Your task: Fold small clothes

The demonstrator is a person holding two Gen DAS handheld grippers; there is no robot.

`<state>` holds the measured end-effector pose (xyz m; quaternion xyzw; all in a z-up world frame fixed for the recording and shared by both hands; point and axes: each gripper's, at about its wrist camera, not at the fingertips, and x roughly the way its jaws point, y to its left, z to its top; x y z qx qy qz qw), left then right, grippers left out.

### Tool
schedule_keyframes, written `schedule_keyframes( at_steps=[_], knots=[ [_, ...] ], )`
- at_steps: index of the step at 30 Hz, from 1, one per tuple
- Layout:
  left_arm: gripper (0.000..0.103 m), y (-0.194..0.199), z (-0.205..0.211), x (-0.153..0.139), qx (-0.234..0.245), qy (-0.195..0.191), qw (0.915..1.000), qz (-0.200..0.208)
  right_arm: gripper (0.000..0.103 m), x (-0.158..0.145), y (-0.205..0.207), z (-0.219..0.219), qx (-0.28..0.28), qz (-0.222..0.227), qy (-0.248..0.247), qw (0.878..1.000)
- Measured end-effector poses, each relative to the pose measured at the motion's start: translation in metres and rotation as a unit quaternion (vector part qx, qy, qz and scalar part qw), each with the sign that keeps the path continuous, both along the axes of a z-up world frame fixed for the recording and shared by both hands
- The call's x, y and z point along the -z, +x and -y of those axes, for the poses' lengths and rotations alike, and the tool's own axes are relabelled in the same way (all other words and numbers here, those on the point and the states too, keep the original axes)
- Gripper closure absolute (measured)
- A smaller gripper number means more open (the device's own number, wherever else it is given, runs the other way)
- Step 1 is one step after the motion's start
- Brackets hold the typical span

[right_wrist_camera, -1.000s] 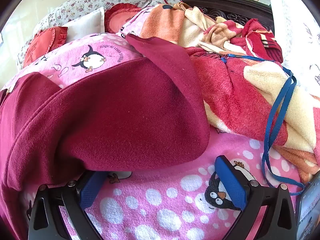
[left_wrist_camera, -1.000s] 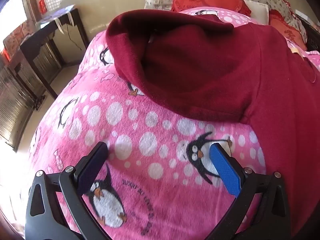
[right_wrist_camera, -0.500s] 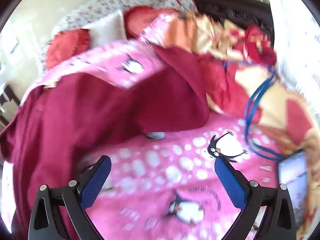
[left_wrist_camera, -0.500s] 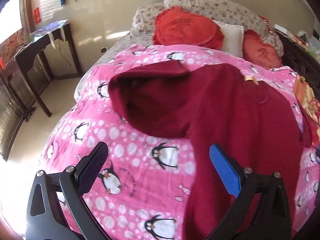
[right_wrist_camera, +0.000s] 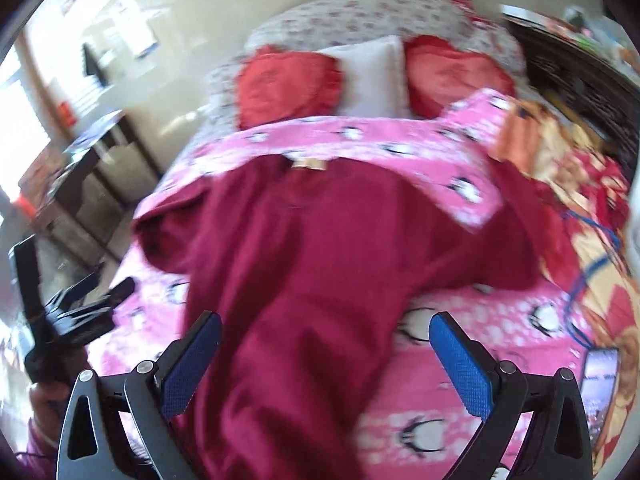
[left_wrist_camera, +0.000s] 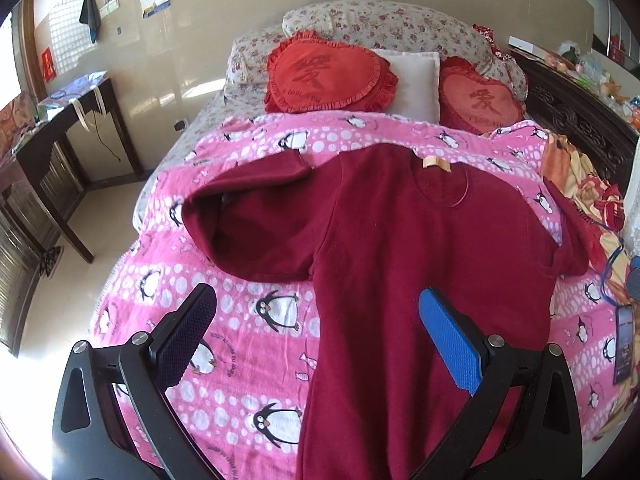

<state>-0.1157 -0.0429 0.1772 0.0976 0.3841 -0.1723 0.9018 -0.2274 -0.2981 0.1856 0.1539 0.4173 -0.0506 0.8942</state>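
A bed [left_wrist_camera: 192, 136] fills both views, covered by a pink penguin-print blanket [left_wrist_camera: 248, 344] dotted with white spots. Spread across the blanket lies a dark red long-sleeved top [left_wrist_camera: 400, 248], by far the largest thing on it. It lies flat with its neckline toward the pillows, where a small tan label [left_wrist_camera: 434, 163] shows at the collar. The sleeve on the left of the view is bent back on itself into a loop, its cuff lying near the shoulder; the other sleeve runs out toward a heap of orange and red towels [left_wrist_camera: 588, 200] at the bed's far side. The hem end of the top reaches down to the bottom of the left wrist view.

At the head of the bed sit two red heart-shaped cushions [left_wrist_camera: 324, 74] with a white pillow [left_wrist_camera: 412, 80] between them, against floral pillows. A blue lanyard [left_wrist_camera: 612, 264] and a phone [left_wrist_camera: 624, 344] lie near the towels.

The left gripper [left_wrist_camera: 316, 344] hangs above the top's lower body with jaws released and spread wide, holding nothing; its blue pad [left_wrist_camera: 450, 344] shows over the red cloth and its other pad over the blanket. In the blurred right wrist view, the right gripper [right_wrist_camera: 326, 364] is likewise apart and empty, the top's lower body lying between and beneath its jaws. The left gripper [right_wrist_camera: 80, 312] shows there off to the left, held in a hand [right_wrist_camera: 48, 396].
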Motion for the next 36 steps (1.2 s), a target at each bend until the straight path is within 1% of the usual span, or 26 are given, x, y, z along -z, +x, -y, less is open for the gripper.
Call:
schedule_keyframes(
  at_steps=[3, 7, 10, 14, 17, 20, 26, 36],
  knots=[
    [0.001, 0.0, -0.002, -0.008, -0.007, -0.001, 0.9999, 0.008, 0.0, -0.011, 0.013, -0.018, -0.018, 0.008, -0.009, 1.0],
    [0.001, 0.005, -0.003, -0.004, -0.014, -0.009, 0.9998, 0.004, 0.0, -0.011, 0.027, -0.027, -0.012, 0.018, -0.026, 0.999],
    [0.001, 0.008, 0.0, 0.006, -0.016, -0.012, 0.9998, -0.002, 0.0, 0.0, 0.039, -0.027, 0.0, 0.018, -0.047, 0.999],
    [0.001, 0.013, 0.005, 0.017, -0.015, -0.011, 0.9998, -0.005, 0.0, 0.016, 0.05, -0.028, 0.009, 0.025, -0.043, 0.999],
    [0.001, 0.018, 0.007, 0.023, -0.019, -0.013, 0.9997, -0.005, 0.0, 0.023, 0.056, -0.03, 0.014, 0.033, -0.051, 0.998],
    [0.001, 0.025, 0.008, 0.03, -0.022, -0.017, 0.9996, -0.011, 0.0, 0.03, 0.063, -0.033, 0.012, 0.041, -0.057, 0.997],
    [0.001, 0.039, 0.009, 0.042, -0.029, -0.021, 0.9991, -0.021, 0.0, 0.045, 0.079, -0.039, 0.006, 0.043, -0.073, 0.996],
    [0.001, 0.06, 0.005, 0.063, -0.046, -0.017, 0.9982, -0.033, 0.0, 0.067, 0.103, -0.043, -0.005, 0.02, -0.055, 0.998]
  ],
)
